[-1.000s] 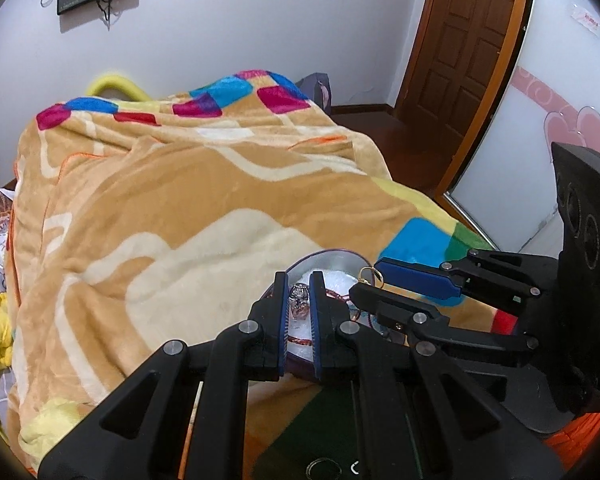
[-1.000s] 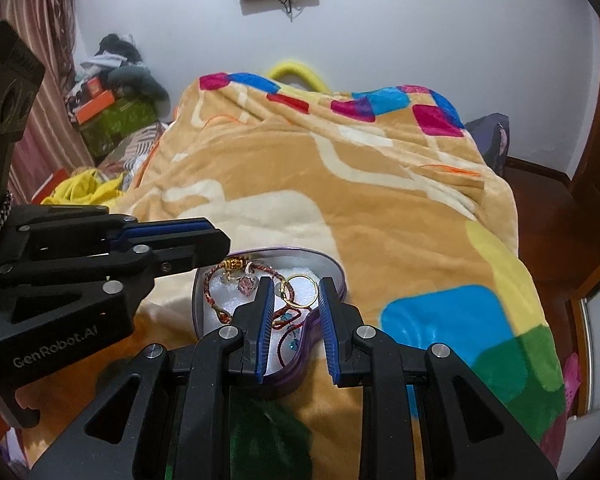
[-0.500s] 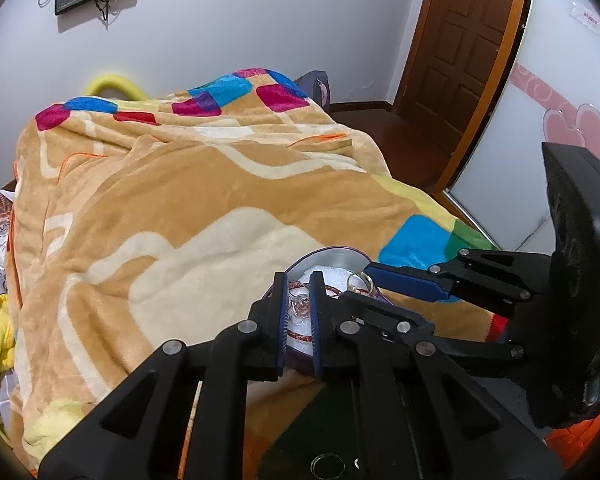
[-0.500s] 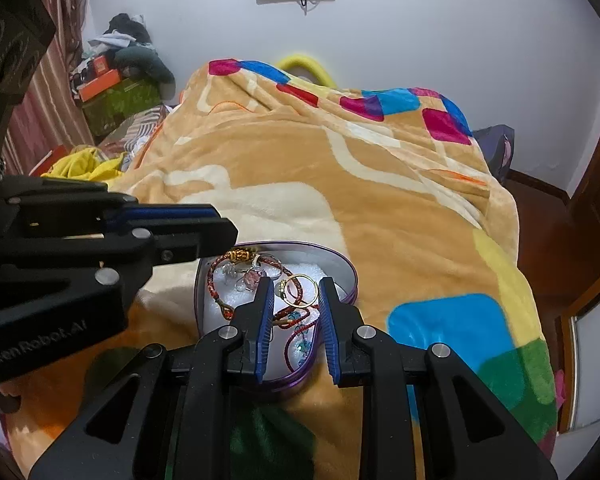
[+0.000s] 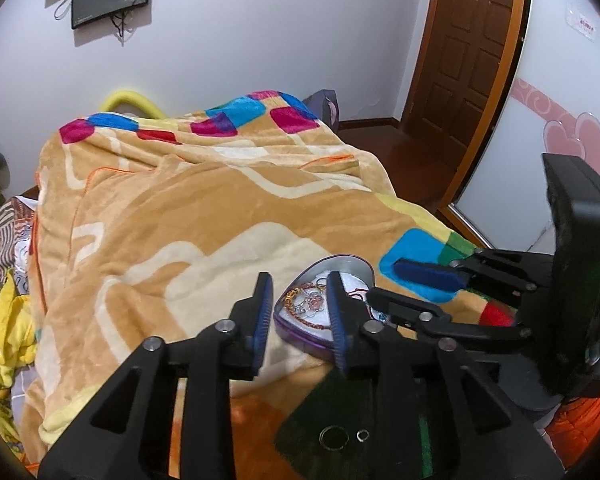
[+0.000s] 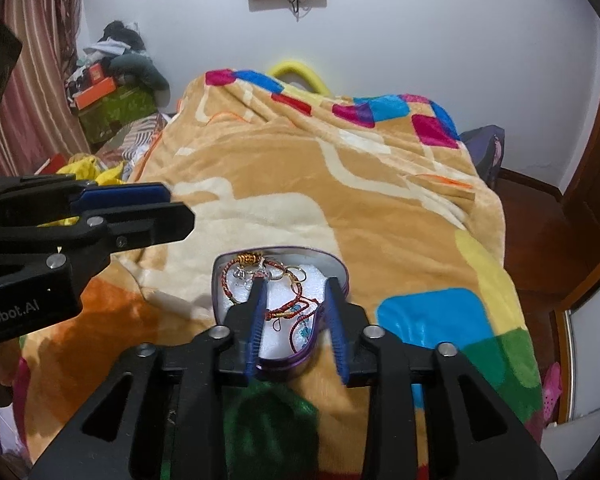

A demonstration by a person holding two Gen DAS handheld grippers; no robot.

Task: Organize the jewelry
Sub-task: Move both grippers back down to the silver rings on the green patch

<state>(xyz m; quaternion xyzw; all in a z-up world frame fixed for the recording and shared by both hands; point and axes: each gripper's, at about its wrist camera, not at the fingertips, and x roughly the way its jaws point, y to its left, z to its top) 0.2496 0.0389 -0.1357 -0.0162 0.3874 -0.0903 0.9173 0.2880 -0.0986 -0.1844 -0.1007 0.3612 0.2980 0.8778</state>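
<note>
Both grippers have spread their jaws since a moment ago; the left gripper and right gripper now hang released, gripping nothing. On the blanket sits the heart-shaped tin, bracelets inside. The left tool reads "nRobot.AI".

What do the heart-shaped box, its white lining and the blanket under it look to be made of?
Heart-shaped box: probably thin metal, a tin; silvery inner wall with sheen, glossy purple outside. White lining: looks like soft foam or padding, matte; cannot tell which. Blanket: plush fleece, fuzzy nap with soft folds and a slight sheen.
</note>
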